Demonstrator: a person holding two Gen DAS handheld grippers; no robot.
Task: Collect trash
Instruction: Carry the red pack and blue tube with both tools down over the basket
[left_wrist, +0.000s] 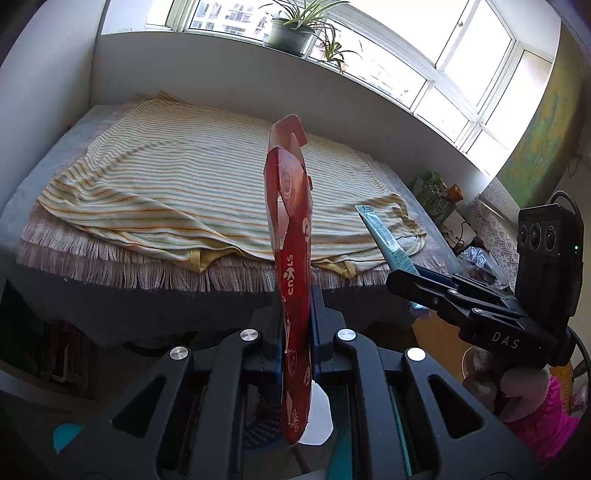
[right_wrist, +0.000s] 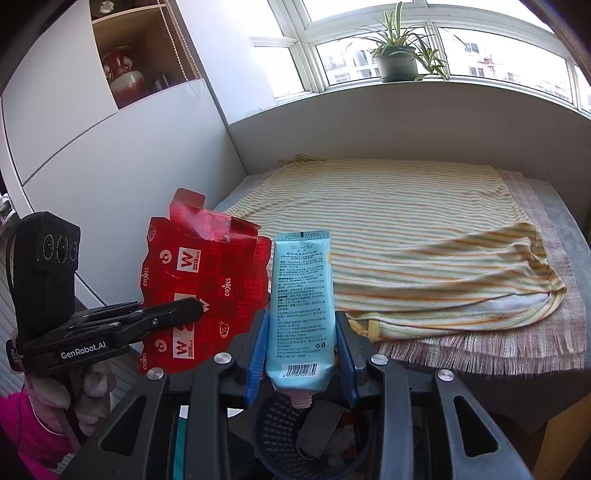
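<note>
Left gripper (left_wrist: 295, 295) clamps light, flimsy flattened red cardboard box (left_wrist: 291, 236) mid-frame; right gripper (right_wrist: 301, 350) clamps soft blue plastic hand-cream tube (right_wrist: 301, 295) low-centre, near its cap.

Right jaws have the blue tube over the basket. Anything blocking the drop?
Nothing visible does. The blue tube hangs cap-down in the right gripper, directly above the open dark mesh basket. Only air shows between the neck and the rim. Grey scraps already lie inside, but they sit low.
</note>
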